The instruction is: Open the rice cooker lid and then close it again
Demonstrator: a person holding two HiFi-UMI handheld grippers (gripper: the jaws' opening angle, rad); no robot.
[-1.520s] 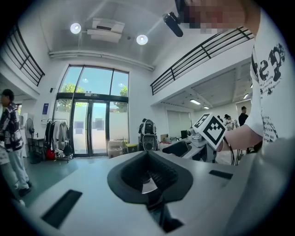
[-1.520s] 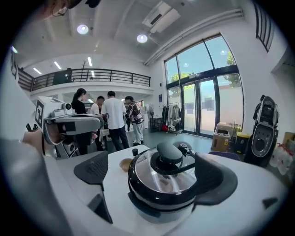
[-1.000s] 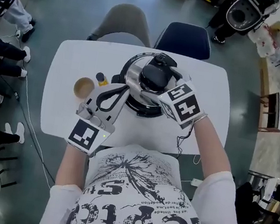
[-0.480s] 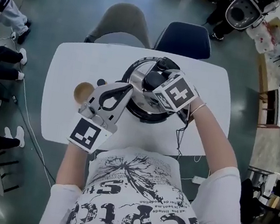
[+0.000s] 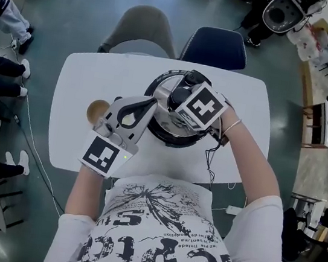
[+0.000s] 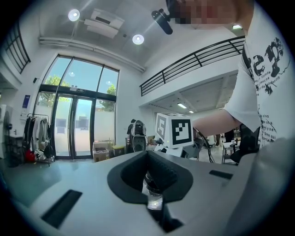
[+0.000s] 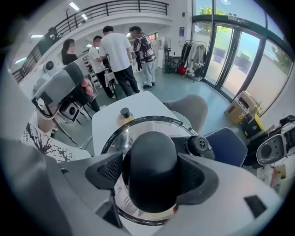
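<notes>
The rice cooker (image 5: 152, 130) sits mid-tabletop (image 5: 94, 68), toward the far edge, with its lid (image 7: 138, 125) on. The lid's knob (image 7: 152, 156) stands between my right gripper's (image 7: 151, 177) fingers, which have just been closing and now clasp it. My left gripper (image 5: 148, 103) is clenched and empty, at the cooker's side nearer the tabletop's left edge.

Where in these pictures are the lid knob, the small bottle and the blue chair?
Lid knob (image 7: 152, 168): right gripper view, its domed black top.
Small bottle (image 7: 125, 112): right gripper view, its black cap.
Blue chair (image 5: 216, 46): head view, its seat.
</notes>
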